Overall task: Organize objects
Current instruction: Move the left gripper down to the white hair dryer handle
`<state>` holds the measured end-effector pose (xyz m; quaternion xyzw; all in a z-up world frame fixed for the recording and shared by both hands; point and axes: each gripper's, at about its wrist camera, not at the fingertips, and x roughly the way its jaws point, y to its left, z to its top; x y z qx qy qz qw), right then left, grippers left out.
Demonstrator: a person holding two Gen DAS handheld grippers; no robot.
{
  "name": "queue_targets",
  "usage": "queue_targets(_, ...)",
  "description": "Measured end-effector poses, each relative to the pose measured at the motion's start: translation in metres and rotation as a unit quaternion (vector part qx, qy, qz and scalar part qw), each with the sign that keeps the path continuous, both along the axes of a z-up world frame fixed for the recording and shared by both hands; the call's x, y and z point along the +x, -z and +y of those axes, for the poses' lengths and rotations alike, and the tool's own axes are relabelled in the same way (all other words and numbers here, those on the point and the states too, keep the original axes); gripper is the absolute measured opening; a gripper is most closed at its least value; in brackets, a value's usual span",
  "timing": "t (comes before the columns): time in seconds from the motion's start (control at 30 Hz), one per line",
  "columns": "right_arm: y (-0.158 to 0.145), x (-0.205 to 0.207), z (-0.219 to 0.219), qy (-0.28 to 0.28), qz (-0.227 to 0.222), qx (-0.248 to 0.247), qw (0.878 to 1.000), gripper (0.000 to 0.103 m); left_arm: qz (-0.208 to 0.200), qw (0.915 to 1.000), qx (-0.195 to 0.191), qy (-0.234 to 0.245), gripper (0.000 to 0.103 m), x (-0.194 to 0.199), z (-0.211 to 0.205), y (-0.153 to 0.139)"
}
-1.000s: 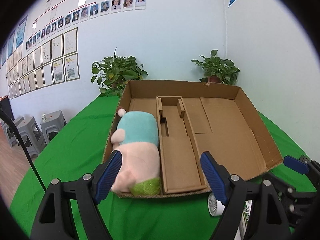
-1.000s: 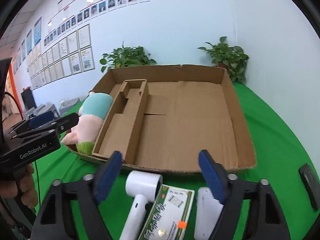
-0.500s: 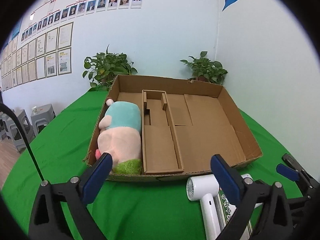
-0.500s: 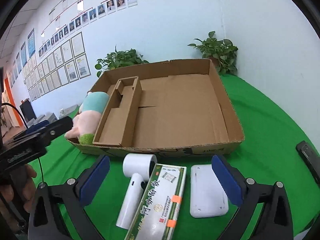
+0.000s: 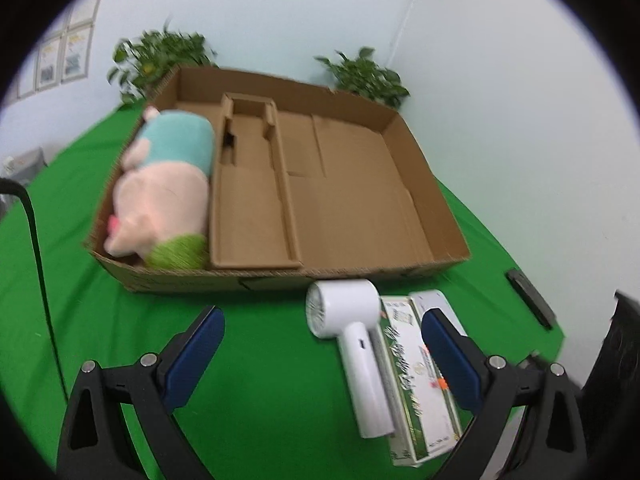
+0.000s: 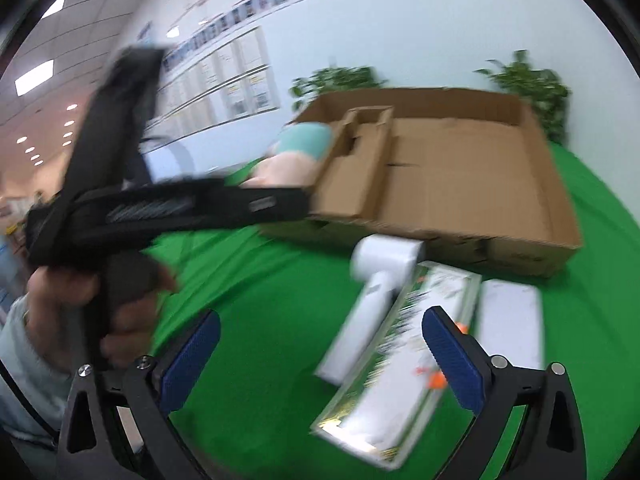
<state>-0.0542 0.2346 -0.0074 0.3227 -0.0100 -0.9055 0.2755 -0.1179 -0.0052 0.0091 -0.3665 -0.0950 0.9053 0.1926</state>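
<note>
green table [image 5: 260, 360] | on it: cardboard tray [image 5: 440, 208], white dryer [image 5: 352, 332], green box [image 5: 416, 380], white pad [image 6: 512, 320], blk remote [image 5: 530, 298]

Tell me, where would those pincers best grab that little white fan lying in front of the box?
Probably by the handle. The white fan lies flat on the green cloth, its round head toward the cardboard box. The narrow handle suits open fingers from above; the green carton lies close along one side, so grip near the free end.

Two potted plants [image 5: 164, 58] [image 5: 366, 78] stand behind the green table [image 5: 260, 360]; framed papers [image 6: 244, 76] line the wall.
</note>
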Motion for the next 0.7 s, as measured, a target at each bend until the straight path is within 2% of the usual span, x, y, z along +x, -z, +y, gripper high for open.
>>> queue_targets(0.1,0.012,0.014,-0.020,-0.053,-0.008,-0.001,0.999,0.094,-0.051,0.9977,0.023,0.038,0.099,-0.010,0.006,0.016)
queue_targets(0.13,0.018,0.018,-0.027,-0.065,-0.014,0.002,0.998,0.088,-0.062,0.9965,0.027,0.050,0.099,-0.013,0.008,0.020)
queue_targets(0.2,0.029,0.017,-0.034,-0.068,-0.031,0.012,0.997,0.081,-0.077,0.9946,0.027,0.064,0.098,-0.017,0.011,0.028)
queue_targets(0.23,0.034,0.015,-0.035,-0.069,-0.041,0.014,0.997,0.081,-0.084,0.9939,0.028,0.066,0.098,-0.018,0.012,0.031)
queue_targets(0.33,0.048,0.010,-0.032,-0.054,-0.062,0.030,0.996,0.080,-0.102,0.9905,0.044,0.082,0.098,-0.024,0.012,0.038)
queue_targets(0.43,0.053,0.010,-0.025,-0.038,-0.060,0.055,0.996,0.080,-0.112,0.9870,0.062,0.097,0.098,-0.025,0.015,0.044)
queue_targets(0.53,0.057,0.008,-0.015,0.002,-0.050,0.101,0.994,0.080,-0.118,0.9840,0.077,0.109,0.098,-0.026,0.019,0.049)
queue_targets(0.7,0.053,-0.002,0.004,0.029,-0.066,0.081,0.994,0.089,-0.135,0.9786,0.098,0.121,0.093,-0.034,0.029,0.059)
